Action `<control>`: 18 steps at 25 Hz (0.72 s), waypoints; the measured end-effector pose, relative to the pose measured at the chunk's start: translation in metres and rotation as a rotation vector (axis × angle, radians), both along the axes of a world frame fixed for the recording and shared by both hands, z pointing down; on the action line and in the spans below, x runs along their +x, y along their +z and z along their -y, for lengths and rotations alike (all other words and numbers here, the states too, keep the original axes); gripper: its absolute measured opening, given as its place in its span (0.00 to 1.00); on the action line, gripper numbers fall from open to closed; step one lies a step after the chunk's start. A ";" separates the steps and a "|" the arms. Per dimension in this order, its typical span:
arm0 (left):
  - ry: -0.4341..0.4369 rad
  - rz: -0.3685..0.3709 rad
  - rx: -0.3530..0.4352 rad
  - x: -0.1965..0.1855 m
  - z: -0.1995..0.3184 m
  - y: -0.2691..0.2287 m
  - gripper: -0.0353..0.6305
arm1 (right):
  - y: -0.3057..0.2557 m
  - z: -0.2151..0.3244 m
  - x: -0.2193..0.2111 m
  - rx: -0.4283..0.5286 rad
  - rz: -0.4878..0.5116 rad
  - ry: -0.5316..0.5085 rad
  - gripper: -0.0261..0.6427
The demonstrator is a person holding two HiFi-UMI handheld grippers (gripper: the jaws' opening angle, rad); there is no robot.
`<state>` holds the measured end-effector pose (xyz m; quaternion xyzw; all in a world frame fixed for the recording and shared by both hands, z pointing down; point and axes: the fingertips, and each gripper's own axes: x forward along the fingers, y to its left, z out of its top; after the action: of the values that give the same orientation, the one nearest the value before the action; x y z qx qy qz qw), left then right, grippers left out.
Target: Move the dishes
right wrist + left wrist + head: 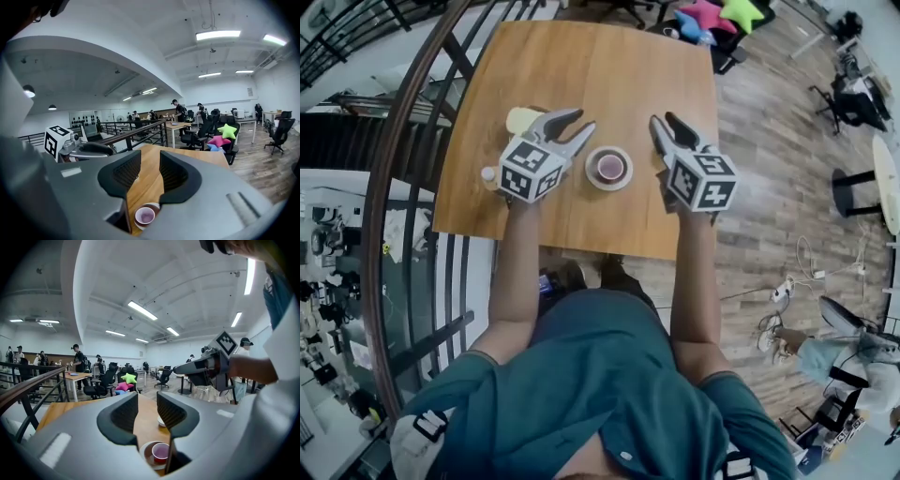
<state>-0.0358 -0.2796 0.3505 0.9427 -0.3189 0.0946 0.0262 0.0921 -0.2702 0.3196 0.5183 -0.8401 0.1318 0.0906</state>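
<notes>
A pink cup (610,167) stands on a round saucer (593,178) near the front middle of the wooden table (600,66). My left gripper (579,122) hovers just left of the saucer, open and empty. On the other side of the saucer my right gripper (665,120) is also open and holds nothing. In the left gripper view the cup (160,453) and saucer (146,456) show low between the parted jaws of that gripper (146,411). The right gripper view has the cup (144,216) below its own gripper (146,173), with the left gripper (84,149) at the left.
A pale yellow dish (522,119) lies on the table behind the left gripper, and a small white object (488,173) sits by the table's left edge. A dark curved railing (422,141) runs along the left. Star cushions on a chair (712,17) lie beyond the far edge.
</notes>
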 end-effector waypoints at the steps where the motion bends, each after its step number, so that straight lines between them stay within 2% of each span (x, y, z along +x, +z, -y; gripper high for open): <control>1: -0.004 0.007 -0.010 -0.001 0.004 0.003 0.24 | 0.001 0.007 -0.002 -0.005 0.001 -0.009 0.20; 9: -0.020 0.048 -0.097 0.007 0.028 0.046 0.24 | 0.031 0.043 -0.008 -0.065 0.010 -0.057 0.20; 18: -0.032 0.085 -0.222 0.017 0.031 0.106 0.25 | 0.070 0.052 -0.004 -0.141 0.019 -0.080 0.20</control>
<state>-0.0184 -0.3101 0.4562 0.9239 -0.3223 0.1689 0.1186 0.0885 -0.3219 0.3897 0.4755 -0.8494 0.1919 0.1244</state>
